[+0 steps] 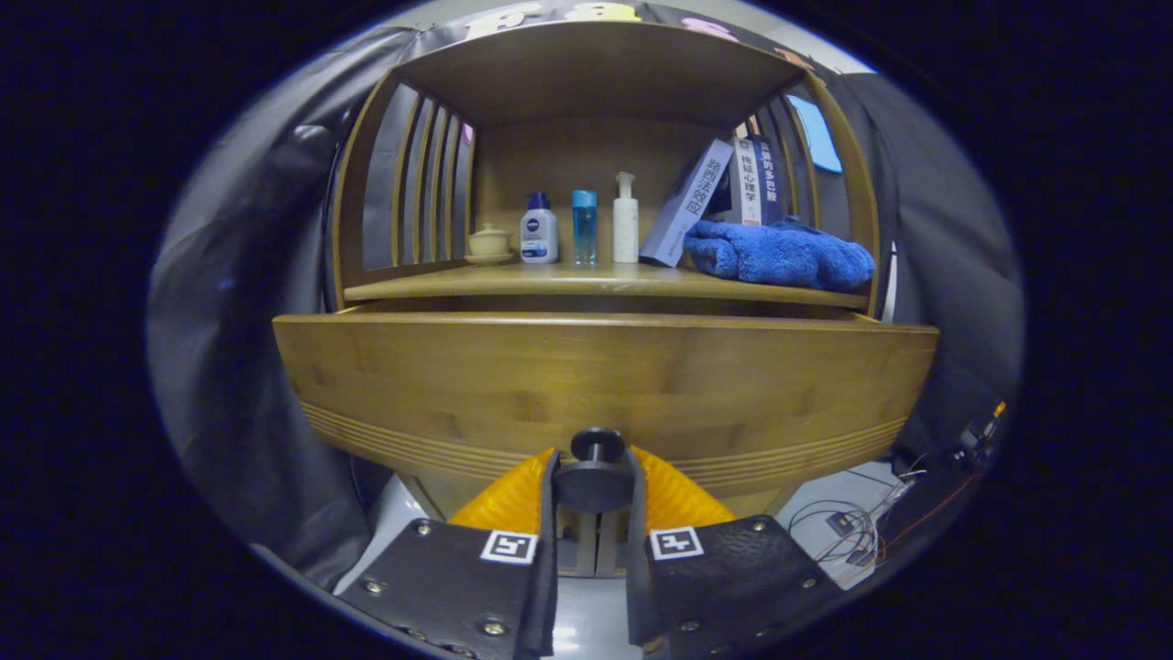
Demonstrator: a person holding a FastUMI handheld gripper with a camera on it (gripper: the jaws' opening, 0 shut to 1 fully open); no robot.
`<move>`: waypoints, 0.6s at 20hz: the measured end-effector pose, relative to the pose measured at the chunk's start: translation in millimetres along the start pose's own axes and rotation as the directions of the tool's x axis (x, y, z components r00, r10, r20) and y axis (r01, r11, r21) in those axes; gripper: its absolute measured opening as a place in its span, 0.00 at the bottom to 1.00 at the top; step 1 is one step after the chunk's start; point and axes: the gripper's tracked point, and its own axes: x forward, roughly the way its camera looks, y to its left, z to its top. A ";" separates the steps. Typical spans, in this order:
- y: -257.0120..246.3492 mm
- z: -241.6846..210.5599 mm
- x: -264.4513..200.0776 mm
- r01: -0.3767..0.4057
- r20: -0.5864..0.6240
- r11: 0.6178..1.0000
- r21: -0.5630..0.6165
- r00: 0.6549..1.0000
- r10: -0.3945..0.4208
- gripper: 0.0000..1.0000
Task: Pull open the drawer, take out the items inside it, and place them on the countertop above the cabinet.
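Observation:
A bamboo cabinet's drawer front [605,385] stands pulled out toward me, its top edge forward of the countertop [586,282]. My gripper [594,486] is shut on the drawer's dark round knob [596,446], with one finger pressing on each side of it. The inside of the drawer is hidden behind its front panel. On the countertop lie a folded blue towel [779,254], a small cup on a saucer [488,243], three bottles [584,225] and leaning books [715,197].
Slatted wooden sides [422,183] and a wooden top [586,69] enclose the countertop shelf. Black cloth hangs on both sides. Cables and a small device [861,532] lie on the pale floor to the lower right of the cabinet.

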 end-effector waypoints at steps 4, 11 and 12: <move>-0.2 1.0 -0.6 -0.001 0.012 1.000 -0.008 1.000 0.001 0.31; -1.8 -5.3 -3.0 0.009 0.028 1.000 0.013 1.000 -0.009 0.30; -2.0 -7.0 -4.4 0.004 0.023 1.000 0.017 1.000 -0.004 0.30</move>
